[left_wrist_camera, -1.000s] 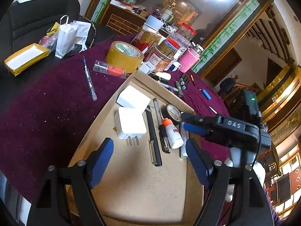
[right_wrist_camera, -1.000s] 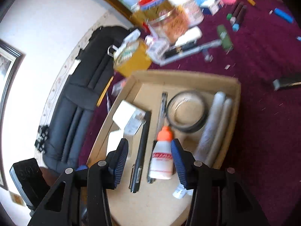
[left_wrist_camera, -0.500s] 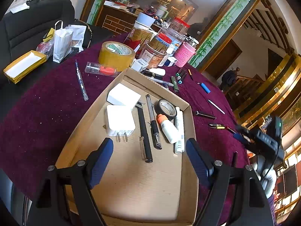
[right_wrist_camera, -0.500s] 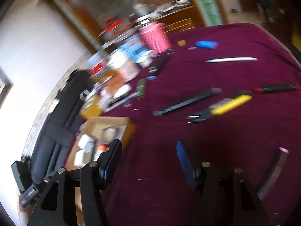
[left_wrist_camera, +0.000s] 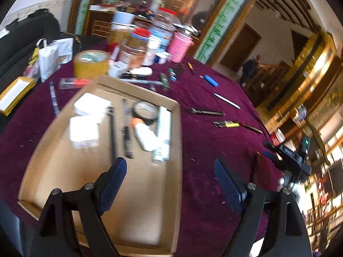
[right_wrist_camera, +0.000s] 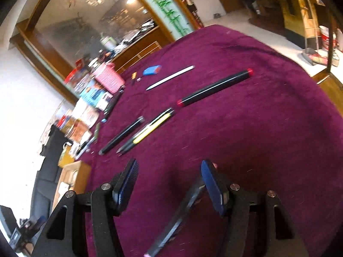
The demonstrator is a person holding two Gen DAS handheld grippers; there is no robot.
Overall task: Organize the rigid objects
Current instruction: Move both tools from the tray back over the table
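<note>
Since a second ago the right gripper point(right_wrist_camera: 169, 184) swung off the cardboard tray point(left_wrist_camera: 174, 150) onto purple cloth, fingers spread, a dark pen point(right_wrist_camera: 182, 212) lying between them at bottom centre. Left gripper point(left_wrist_camera: 169, 184) hangs spread too, straddling the tray's right wall. More pens point(right_wrist_camera: 148, 131) sit mid-frame, black-and-red one point(right_wrist_camera: 214, 87) above.

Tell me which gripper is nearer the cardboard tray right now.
Left. The left gripper hovers open over the cardboard tray's near right edge; the right gripper is off over the purple cloth, tray far left.
</note>
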